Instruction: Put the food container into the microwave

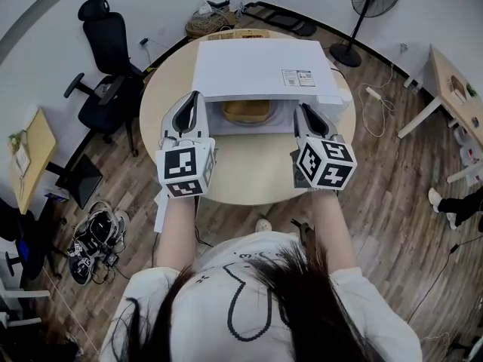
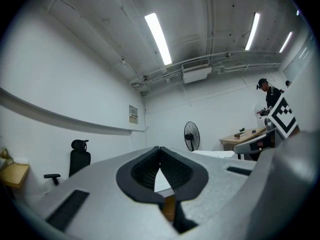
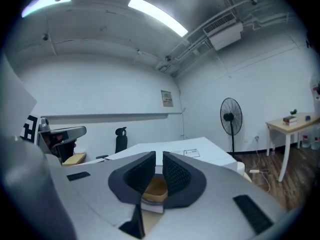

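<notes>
A white microwave point(image 1: 260, 70) stands on a round table point(image 1: 249, 168). In its front cavity sits the tan food container point(image 1: 245, 111). My left gripper point(image 1: 195, 96) hovers just left of the cavity, its jaws shut on nothing. At the cavity's right side my right gripper point(image 1: 302, 108) is likewise shut and holds nothing. In the left gripper view the left gripper point(image 2: 159, 150) has its pads touching, and a sliver of the container point(image 2: 169, 207) shows below them. In the right gripper view the right gripper point(image 3: 159, 156) shows only a hairline gap, with the container point(image 3: 155, 188) behind it.
A black office chair point(image 1: 112, 59) stands left of the table and a floor fan point(image 1: 371, 6) at the back right. A wooden desk point(image 1: 453, 81) is at the right and a small wooden table point(image 1: 30, 157) at the left. Cables and gear point(image 1: 94, 240) lie on the floor.
</notes>
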`<state>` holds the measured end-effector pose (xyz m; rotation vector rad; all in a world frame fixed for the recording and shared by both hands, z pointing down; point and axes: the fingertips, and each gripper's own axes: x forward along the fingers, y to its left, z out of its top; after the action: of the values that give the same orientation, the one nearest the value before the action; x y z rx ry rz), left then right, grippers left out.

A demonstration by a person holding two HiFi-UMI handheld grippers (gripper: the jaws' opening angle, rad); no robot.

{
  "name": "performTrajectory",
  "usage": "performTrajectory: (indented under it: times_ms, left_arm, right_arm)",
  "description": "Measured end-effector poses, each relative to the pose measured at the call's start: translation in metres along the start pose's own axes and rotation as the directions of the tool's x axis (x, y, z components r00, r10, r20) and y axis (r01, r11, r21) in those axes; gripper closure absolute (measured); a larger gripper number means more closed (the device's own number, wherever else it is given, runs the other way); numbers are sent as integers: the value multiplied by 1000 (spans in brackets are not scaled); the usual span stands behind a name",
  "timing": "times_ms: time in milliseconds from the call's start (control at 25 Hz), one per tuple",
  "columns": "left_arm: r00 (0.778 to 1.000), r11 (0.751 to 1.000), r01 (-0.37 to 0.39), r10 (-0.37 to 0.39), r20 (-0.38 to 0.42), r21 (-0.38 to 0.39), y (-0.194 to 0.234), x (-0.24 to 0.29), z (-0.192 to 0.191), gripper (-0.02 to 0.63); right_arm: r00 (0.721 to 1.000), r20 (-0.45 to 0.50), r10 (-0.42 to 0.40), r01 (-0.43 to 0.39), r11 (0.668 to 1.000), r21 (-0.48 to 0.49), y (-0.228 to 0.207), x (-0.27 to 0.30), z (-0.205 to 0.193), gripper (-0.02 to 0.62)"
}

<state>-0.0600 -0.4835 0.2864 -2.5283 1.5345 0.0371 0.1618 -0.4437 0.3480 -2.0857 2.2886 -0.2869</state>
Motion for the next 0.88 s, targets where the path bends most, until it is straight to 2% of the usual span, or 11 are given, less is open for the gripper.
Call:
performTrajectory:
  times_ms: [320,600,880]
  left_arm:
    - [999,999,32,-32,7,9,-1,4,5,597]
    - [997,997,69,-69,29,22,-8,6,12,597]
    - [995,997,72,-74,69,28,0,3,33,597]
  right_arm:
    - [995,93,42,-28,988,-152,13,-15,37,565]
    - [984,155,90,-41,954,-298,26,-29,63,566]
    - [974,206,97,-21,939,-344,30,-38,93,566]
